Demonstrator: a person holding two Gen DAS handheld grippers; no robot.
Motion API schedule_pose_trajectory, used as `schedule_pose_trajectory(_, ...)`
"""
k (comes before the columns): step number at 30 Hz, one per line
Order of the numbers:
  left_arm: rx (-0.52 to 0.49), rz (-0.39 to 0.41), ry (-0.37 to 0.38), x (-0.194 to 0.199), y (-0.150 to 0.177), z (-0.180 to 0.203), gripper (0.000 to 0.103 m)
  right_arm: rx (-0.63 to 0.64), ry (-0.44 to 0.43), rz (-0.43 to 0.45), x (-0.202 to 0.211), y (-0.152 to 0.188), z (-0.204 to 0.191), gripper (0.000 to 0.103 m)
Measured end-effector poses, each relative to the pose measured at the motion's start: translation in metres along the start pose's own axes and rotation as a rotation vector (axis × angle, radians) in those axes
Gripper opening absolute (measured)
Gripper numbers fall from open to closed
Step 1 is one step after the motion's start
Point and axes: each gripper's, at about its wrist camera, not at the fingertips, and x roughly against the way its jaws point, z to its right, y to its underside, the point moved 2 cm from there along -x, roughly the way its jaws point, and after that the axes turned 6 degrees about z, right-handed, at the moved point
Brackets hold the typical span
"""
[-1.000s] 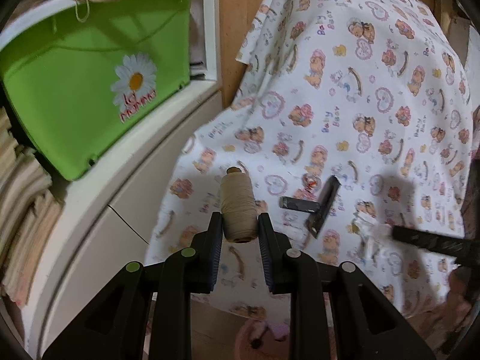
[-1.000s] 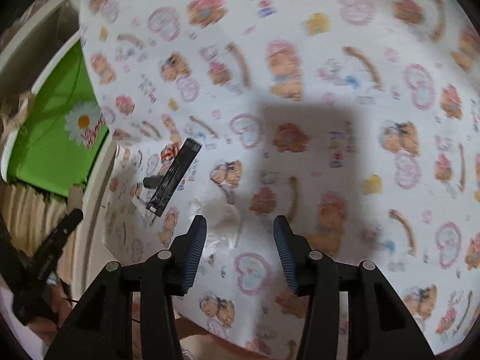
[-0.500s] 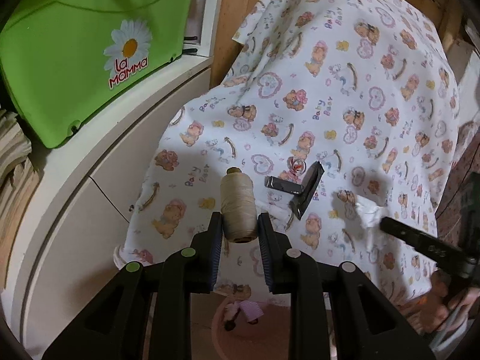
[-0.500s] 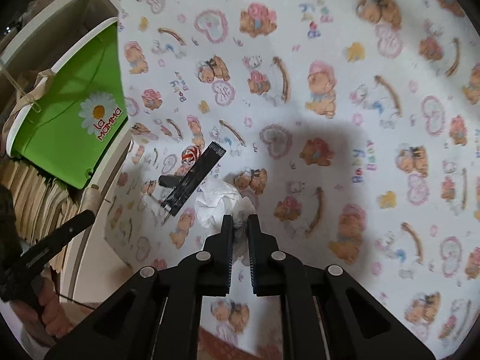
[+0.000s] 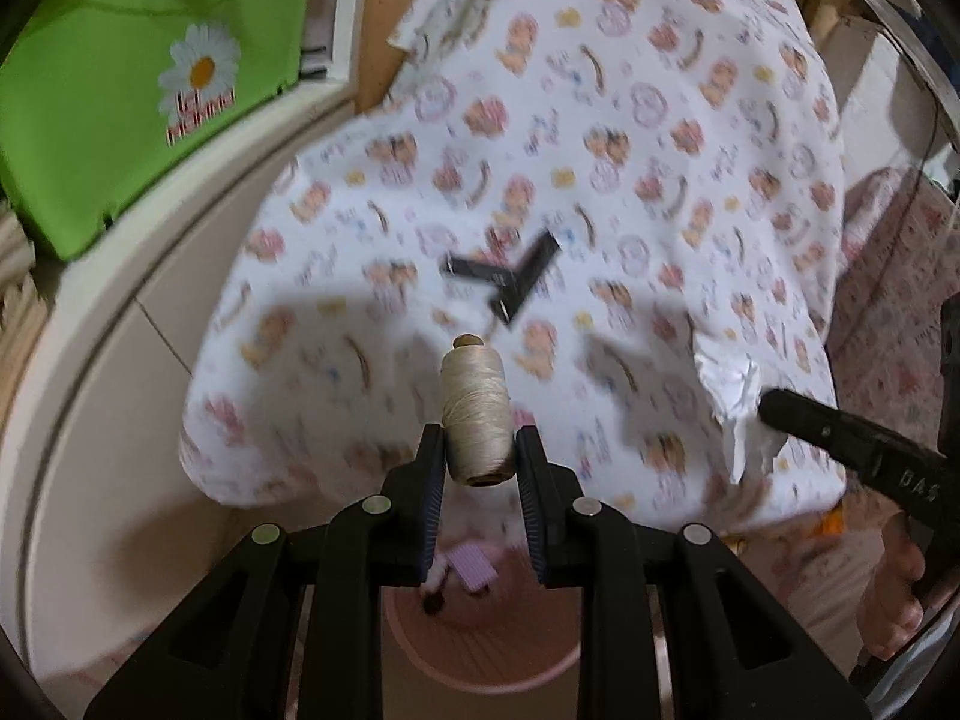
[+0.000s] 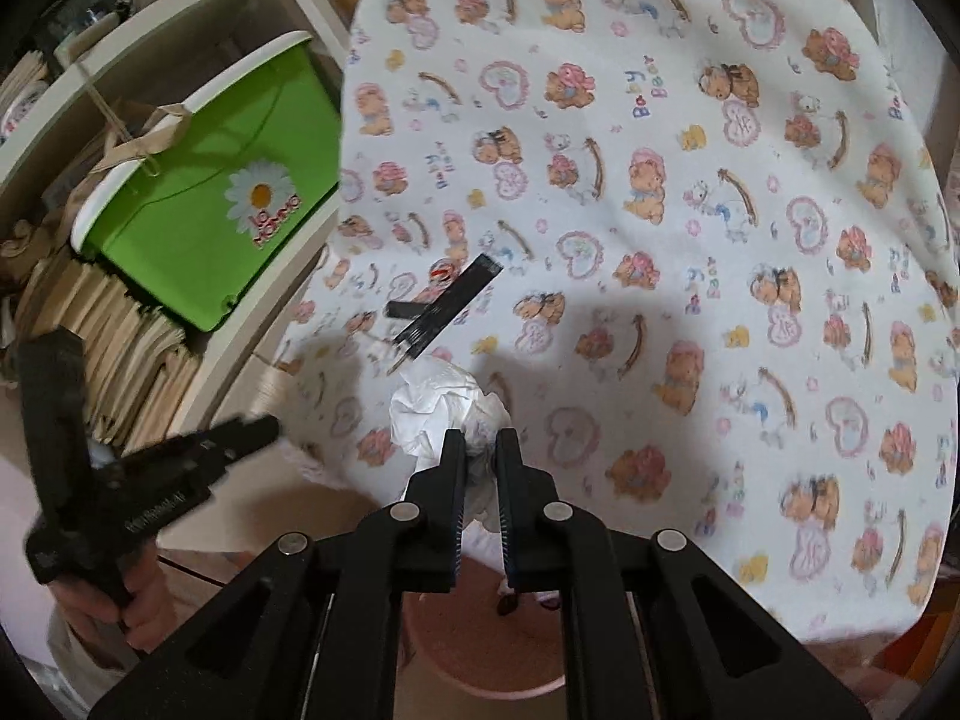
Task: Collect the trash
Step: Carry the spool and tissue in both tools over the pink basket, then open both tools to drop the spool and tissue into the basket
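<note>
Above the pink bin (image 6: pixel 480 648), crumpled white paper (image 6: pixel 444 408) sits clamped in the right gripper (image 6: pixel 480 444), which was open a second ago; beside it the left gripper (image 5: pixel 480 456) still pinches a beige thread spool (image 5: pixel 477 414)

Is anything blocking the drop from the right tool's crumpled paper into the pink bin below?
Nothing visible does. The right tool grips the crumpled paper above the table edge, and the pink bin sits open beneath.
</note>
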Motion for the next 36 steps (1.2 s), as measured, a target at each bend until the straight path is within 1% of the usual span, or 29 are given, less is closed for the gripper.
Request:
schedule_pose_trajectory(3, 0.012, -0.030, 0.018, 0.001, 0.017, 0.003, 0.023, 0.014, -0.028, -0.019, 0.008, 0.014, -0.008, 0.011)
schedule_pose_trajectory(5, 0.021, -0.050, 0.033, 0.001, 0.025, 0.005, 0.023, 0.041, -0.016, -0.040, 0.010, 0.026, -0.015, 0.011)
schedule_pose_trajectory(7, 0.019, -0.057, 0.027, -0.001, 0.028, 0.007, 0.023, 0.063, -0.013, -0.067, 0.007, 0.040, -0.019, 0.011)
schedule_pose_trajectory(9, 0.008, -0.062, 0.009, -0.003, 0.031, 0.007, 0.023, 0.095, -0.013, -0.120, -0.002, 0.054, -0.023, 0.011)
schedule_pose_trajectory(13, -0.009, -0.100, -0.005, -0.014, 0.040, 0.008, 0.023, 0.145, 0.033, -0.175, -0.019, 0.076, -0.026, 0.011)
schedule_pose_trajectory(15, -0.019, -0.121, -0.008, -0.020, 0.046, 0.008, 0.023, 0.132, 0.053, -0.194, -0.027, 0.087, -0.024, 0.011)
schedule_pose_trajectory(18, -0.064, -0.160, -0.011, -0.034, 0.054, 0.012, 0.023, 0.132, 0.088, -0.258, -0.046, 0.105, -0.018, 0.011)
schedule_pose_trajectory(20, -0.070, -0.186, -0.012, -0.042, 0.061, 0.013, 0.023, 0.134, 0.090, -0.275, -0.053, 0.112, -0.017, 0.011)
schedule_pose_trajectory(23, -0.078, -0.229, -0.019, -0.055, 0.070, 0.014, 0.022, 0.165, 0.123, -0.287, -0.063, 0.119, -0.014, 0.011)
schedule_pose_trajectory(26, -0.085, -0.271, -0.033, -0.069, 0.079, 0.014, 0.022, 0.148, 0.138, -0.328, -0.080, 0.129, -0.005, 0.011)
schedule_pose_trajectory(29, -0.068, -0.326, -0.045, -0.086, 0.090, 0.010, 0.022, 0.122, 0.146, -0.367, -0.098, 0.138, 0.003, 0.011)
schedule_pose_trajectory(32, -0.046, -0.380, -0.048, -0.102, 0.100, 0.005, 0.022, 0.120, 0.162, -0.385, -0.114, 0.145, 0.010, 0.011)
schedule_pose_trajectory(36, -0.038, -0.435, -0.074, -0.119, 0.113, -0.002, 0.022, 0.126, 0.199, -0.405, -0.135, 0.153, 0.018, 0.011)
